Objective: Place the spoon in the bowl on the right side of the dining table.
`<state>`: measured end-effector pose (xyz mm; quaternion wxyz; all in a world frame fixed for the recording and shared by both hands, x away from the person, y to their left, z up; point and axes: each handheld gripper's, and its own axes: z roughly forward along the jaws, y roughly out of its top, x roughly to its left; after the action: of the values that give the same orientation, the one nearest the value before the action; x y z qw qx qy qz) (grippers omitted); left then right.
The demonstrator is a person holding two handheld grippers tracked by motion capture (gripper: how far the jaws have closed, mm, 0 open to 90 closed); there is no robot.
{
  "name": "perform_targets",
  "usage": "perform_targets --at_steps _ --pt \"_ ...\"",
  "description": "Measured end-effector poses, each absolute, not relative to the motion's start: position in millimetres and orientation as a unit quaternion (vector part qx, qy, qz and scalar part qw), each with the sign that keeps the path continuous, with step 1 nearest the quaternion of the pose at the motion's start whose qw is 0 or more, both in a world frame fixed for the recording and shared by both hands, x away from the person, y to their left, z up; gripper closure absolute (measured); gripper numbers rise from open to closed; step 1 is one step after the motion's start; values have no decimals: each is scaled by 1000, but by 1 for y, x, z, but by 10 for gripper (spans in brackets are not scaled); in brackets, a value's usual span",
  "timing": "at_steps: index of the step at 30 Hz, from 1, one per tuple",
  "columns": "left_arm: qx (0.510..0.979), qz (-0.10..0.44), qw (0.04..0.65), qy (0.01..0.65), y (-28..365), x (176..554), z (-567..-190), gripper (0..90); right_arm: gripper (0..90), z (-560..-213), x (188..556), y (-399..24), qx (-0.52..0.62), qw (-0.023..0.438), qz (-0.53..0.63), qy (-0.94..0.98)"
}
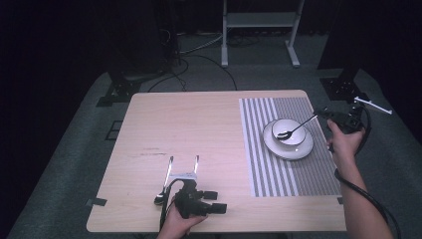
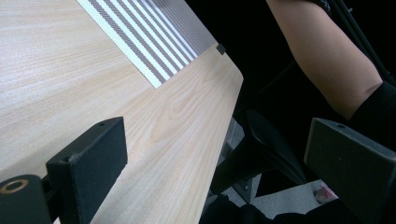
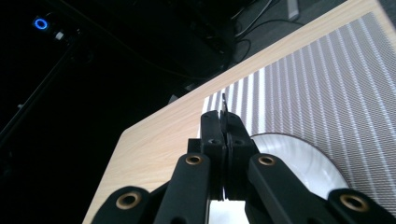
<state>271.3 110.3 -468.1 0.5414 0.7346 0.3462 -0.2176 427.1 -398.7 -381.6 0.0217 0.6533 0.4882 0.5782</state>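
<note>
Your right gripper (image 1: 318, 114) is clamped on the handle of the spoon (image 1: 297, 127), whose head sits in the bowl (image 1: 288, 130) on the plate (image 1: 298, 148). Lower the head gently so the bowl stays centred. Your left gripper (image 1: 183, 159), jaws apart and holding nothing, rests on the table (image 1: 189, 119); keep it parked there.

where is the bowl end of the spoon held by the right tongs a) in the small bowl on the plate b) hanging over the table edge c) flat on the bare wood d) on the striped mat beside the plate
a, the right tongs grip the spoon by its handle, and its scoop end sits inside the bowl on the plate.
</note>
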Motion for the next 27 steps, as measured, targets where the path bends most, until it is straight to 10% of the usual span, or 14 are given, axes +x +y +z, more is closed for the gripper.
perform_targets --at_steps 27 --pt "734 -215 541 350 112 272 -469 46 885 -405 427 -408 674 41 561 478"
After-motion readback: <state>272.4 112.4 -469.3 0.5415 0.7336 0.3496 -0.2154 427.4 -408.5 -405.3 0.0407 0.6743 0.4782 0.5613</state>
